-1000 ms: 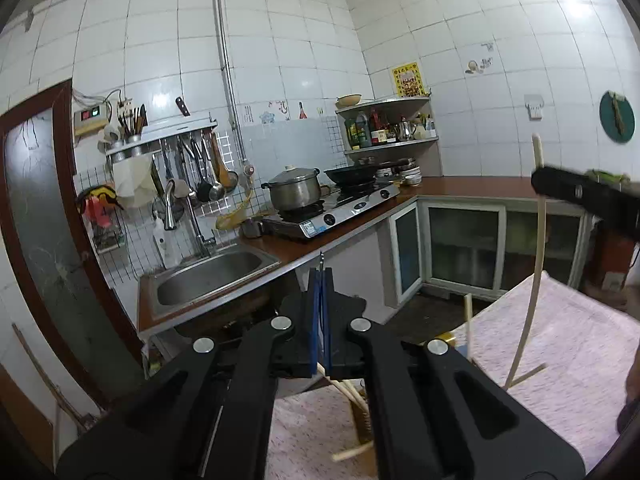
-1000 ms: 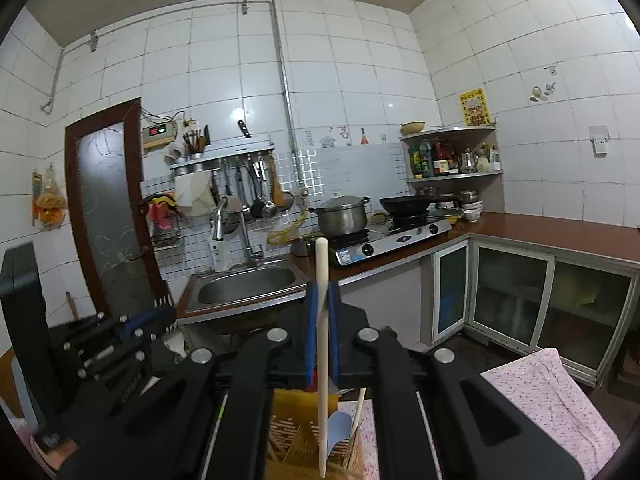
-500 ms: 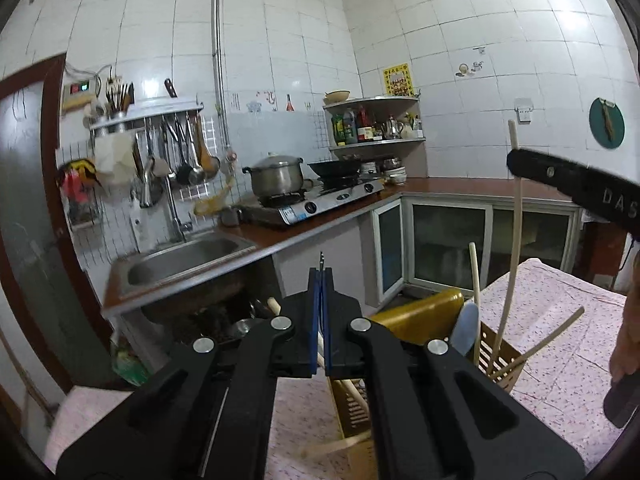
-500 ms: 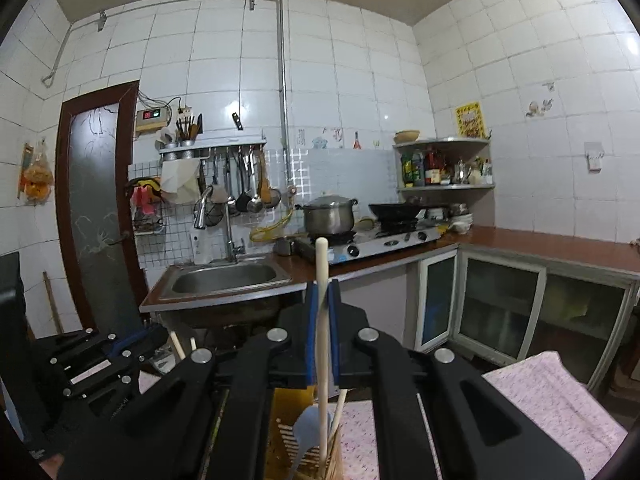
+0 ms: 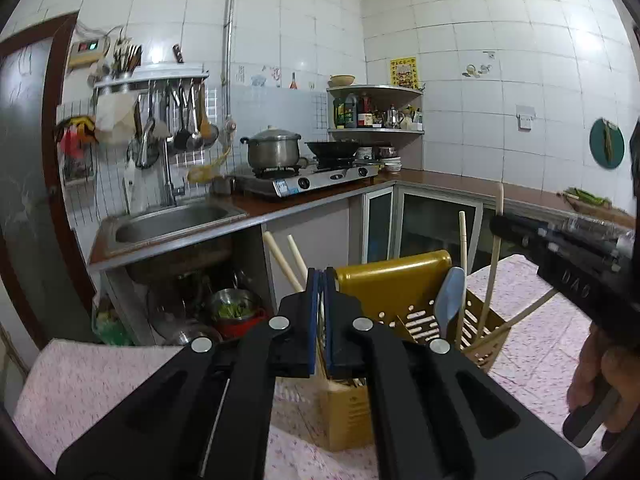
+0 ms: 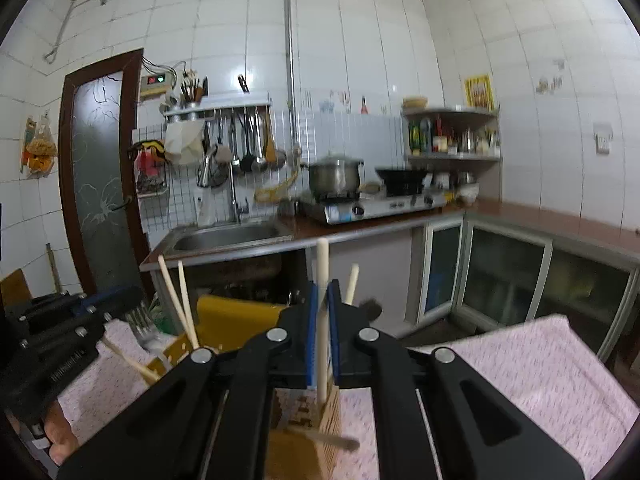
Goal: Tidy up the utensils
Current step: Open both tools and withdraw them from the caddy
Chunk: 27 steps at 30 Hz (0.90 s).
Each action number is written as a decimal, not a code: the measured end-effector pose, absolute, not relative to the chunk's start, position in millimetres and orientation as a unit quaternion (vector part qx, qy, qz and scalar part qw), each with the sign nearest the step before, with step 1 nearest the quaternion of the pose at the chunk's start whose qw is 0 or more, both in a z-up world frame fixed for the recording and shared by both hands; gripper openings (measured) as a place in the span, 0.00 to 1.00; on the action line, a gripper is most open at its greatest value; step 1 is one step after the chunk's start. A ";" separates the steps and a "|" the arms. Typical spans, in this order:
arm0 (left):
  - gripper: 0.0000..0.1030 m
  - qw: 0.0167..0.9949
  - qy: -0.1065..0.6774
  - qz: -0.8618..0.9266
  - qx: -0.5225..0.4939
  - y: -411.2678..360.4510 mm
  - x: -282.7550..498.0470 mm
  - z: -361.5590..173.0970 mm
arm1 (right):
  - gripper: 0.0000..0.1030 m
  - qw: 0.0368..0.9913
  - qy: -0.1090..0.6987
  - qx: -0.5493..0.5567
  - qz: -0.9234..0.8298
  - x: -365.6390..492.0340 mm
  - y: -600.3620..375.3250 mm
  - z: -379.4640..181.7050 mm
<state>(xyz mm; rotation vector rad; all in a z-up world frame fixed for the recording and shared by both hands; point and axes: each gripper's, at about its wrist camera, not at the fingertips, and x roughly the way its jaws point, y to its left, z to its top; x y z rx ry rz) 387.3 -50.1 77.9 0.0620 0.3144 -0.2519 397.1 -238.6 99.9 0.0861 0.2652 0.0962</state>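
A yellow-brown slotted utensil holder (image 5: 404, 304) stands on the pink tablecloth (image 5: 536, 340), holding wooden sticks and a pale blue spoon (image 5: 450, 300). My right gripper (image 6: 322, 332) is shut on a long pale wooden utensil (image 6: 322, 280), held upright with its lower end down in the holder (image 6: 240, 316). The same utensil shows in the left wrist view (image 5: 494, 256). My left gripper (image 5: 320, 320) is shut with its blue pads together, just in front of the holder; a thin fork tip may sit between them, unclear. The right gripper's body (image 5: 568, 264) shows at right.
Behind are a counter with a steel sink (image 5: 172, 224), a gas stove with a pot (image 5: 274, 152) and wok, hanging ladles, a corner shelf with bottles (image 5: 372, 112) and glass cabinet doors (image 5: 432, 224). Bowls sit under the sink (image 5: 236, 312).
Both grippers have lowered toward the table. The wooden utensil in the right gripper has gone down into the holder. The left view has tilted down, bringing the holder close in front.
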 end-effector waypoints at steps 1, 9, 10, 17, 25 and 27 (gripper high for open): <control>0.05 0.979 0.158 -0.126 0.025 -47.2 384.4 79.7 | 0.06 0.988 0.142 0.045 0.047 396.2 -240.1 98.5; 0.66 0.981 0.161 -0.107 -0.007 -22.5 341.2 120.2 | 0.57 0.986 0.154 0.056 0.039 353.4 -254.4 117.0; 0.71 0.982 0.158 -0.105 -0.007 -19.7 335.0 123.9 | 0.58 0.987 0.148 0.050 0.033 341.8 -254.3 119.4; 0.95 0.983 0.158 -0.088 -0.014 6.2 274.8 118.1 | 0.58 0.981 0.189 0.036 0.004 287.1 -244.8 99.7; 0.95 0.971 0.217 -0.096 0.008 17.4 233.5 60.1 | 0.58 0.959 0.279 0.039 0.015 245.9 -217.8 33.9; 0.95 0.967 0.234 -0.096 -0.002 23.5 229.4 45.9 | 0.58 0.951 0.305 0.053 0.022 236.9 -210.3 17.1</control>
